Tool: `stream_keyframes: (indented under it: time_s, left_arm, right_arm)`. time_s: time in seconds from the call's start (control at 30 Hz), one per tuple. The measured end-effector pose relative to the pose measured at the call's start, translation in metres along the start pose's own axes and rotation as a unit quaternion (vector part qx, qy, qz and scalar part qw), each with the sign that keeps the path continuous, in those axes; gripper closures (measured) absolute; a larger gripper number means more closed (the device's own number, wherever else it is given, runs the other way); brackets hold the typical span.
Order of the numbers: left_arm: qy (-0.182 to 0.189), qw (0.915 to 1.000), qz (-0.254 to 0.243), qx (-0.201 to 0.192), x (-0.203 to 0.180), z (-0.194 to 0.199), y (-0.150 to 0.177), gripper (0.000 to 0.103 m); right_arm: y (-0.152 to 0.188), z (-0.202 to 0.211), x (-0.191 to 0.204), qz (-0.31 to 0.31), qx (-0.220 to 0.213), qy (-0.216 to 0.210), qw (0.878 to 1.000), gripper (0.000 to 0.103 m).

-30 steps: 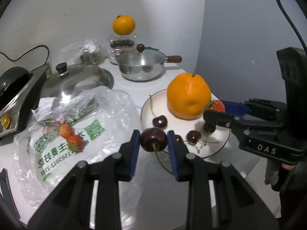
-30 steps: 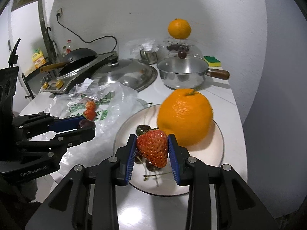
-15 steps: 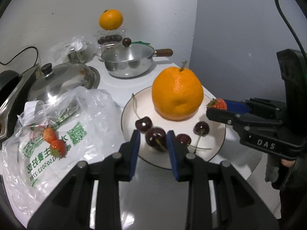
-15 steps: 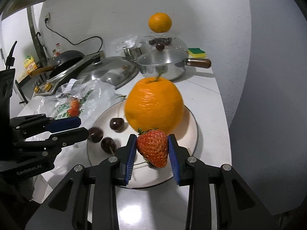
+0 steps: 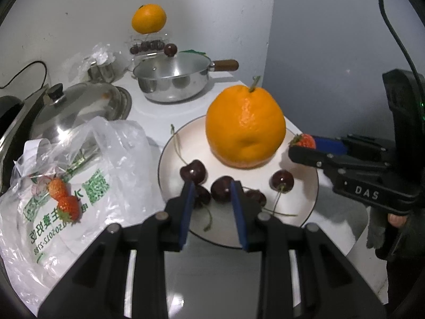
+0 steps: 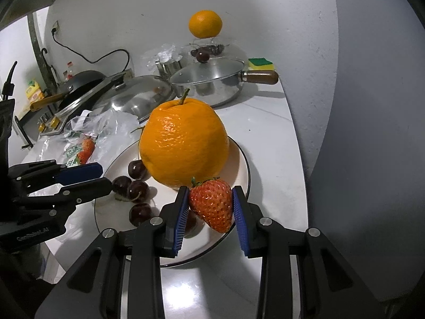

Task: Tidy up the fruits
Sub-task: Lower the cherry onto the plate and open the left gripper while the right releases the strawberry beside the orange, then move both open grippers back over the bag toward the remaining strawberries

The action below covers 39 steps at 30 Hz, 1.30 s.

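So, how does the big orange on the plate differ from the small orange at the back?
The big orange is clearly larger than the small orange. The big orange rests on the plate among cherries; the small orange sits atop a clear container by the wall. Only the big orange's stem shows. Both are bright orange, unpeeled.

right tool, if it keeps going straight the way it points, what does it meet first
Most likely the plate: the right tool, shut on the strawberry, angles down over its near rim, just short of the big orange. Depth is uncertain.

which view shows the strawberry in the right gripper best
The right wrist view: the strawberry sits close and whole between the right gripper's jaws. The left wrist view shows only its small tip beyond the orange.
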<state>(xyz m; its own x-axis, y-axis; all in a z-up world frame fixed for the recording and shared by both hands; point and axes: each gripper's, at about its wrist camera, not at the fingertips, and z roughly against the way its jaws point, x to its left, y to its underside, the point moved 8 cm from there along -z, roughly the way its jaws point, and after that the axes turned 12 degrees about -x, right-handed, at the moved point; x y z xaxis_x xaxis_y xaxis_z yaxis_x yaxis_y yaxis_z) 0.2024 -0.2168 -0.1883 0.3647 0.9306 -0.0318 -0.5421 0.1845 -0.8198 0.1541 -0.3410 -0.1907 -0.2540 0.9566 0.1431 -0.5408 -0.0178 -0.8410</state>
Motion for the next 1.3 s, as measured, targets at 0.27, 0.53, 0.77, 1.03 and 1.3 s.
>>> stream_keyframes:
  time_s: [0.27,0.53,0.77,1.03,1.3]
  left_arm:
    - [-0.008,0.9999,0.006,-0.002,0.006,0.003,-0.001,0.068]
    - [-0.01,0.9999,0.009,-0.01,0.01,0.012,-0.002,0.046]
    - [-0.008,0.9996,0.017,-0.022,0.013,0.022,-0.006,0.045]
    - [-0.015,0.999,0.022,-0.037,0.022,0.04,-0.007,0.045]
    - [-0.023,0.9979,0.033,-0.05,0.036,0.056,-0.005,0.045]
  right_arm:
    - [0.001,-0.003,0.0,-0.001,0.004,0.005,1.0,0.068]
    - [-0.001,0.0,0.003,0.001,0.001,0.013,1.0,0.051]
    - [-0.005,0.008,0.009,0.006,-0.005,0.019,1.0,0.051]
    - [-0.013,0.02,0.023,0.013,-0.016,0.023,1.0,0.051]
    - [-0.018,0.026,0.045,0.024,-0.021,0.018,0.999,0.051]
